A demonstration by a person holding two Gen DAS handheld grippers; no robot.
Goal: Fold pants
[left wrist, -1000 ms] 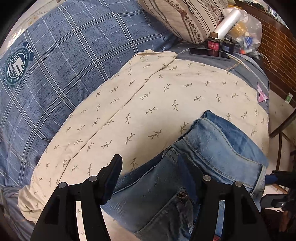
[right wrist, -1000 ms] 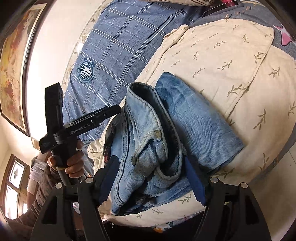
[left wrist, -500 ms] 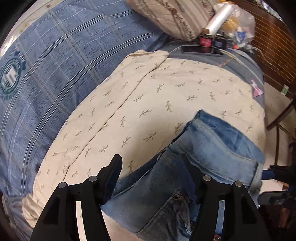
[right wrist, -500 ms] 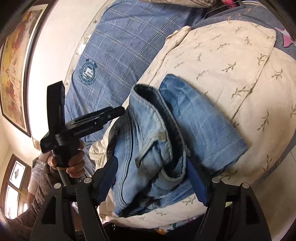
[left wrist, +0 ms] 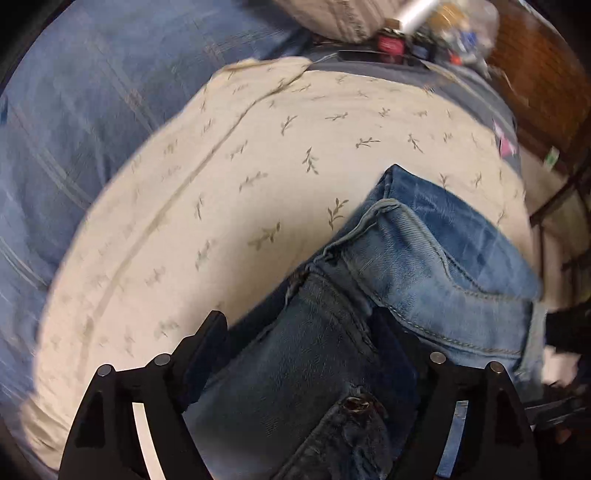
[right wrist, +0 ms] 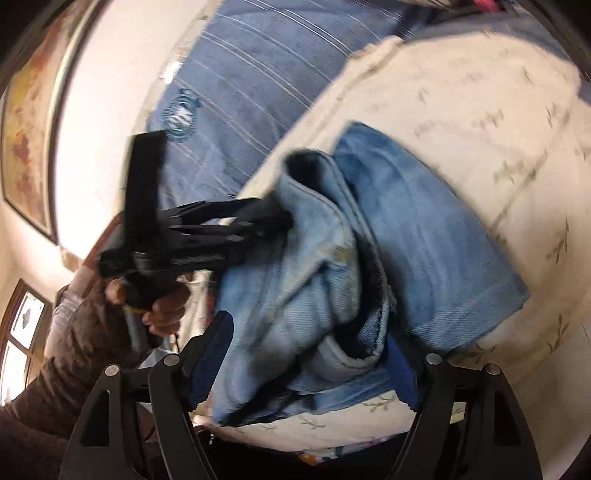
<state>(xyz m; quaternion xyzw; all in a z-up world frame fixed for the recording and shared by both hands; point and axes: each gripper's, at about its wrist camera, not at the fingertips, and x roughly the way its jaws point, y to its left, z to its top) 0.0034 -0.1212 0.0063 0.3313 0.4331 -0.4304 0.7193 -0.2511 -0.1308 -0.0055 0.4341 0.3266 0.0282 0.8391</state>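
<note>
Blue denim pants (left wrist: 388, 295) lie bunched and partly folded on a cream leaf-print blanket (left wrist: 221, 184). My left gripper (left wrist: 306, 347) is open, its jaws on either side of the darker denim near the waistband. My right gripper (right wrist: 314, 350) is open, its jaws straddling the lighter bunched denim (right wrist: 332, 277) from the opposite end. In the right wrist view the left gripper (right wrist: 221, 229) and the hand holding it reach into the pants from the left. Both views are motion-blurred.
A blue plaid quilt (left wrist: 92, 129) covers the bed beyond the blanket. A striped pillow (left wrist: 343, 18), a phone and small bottles (left wrist: 388, 48) sit at the far end. A brick wall (left wrist: 546, 74) and chair frame stand at the right. A framed picture (right wrist: 29, 129) hangs on the wall.
Both grippers have pushed forward over the pants, so denim now fills more of the space between their jaws. The left gripper has moved closer to the waistband in the right view.
</note>
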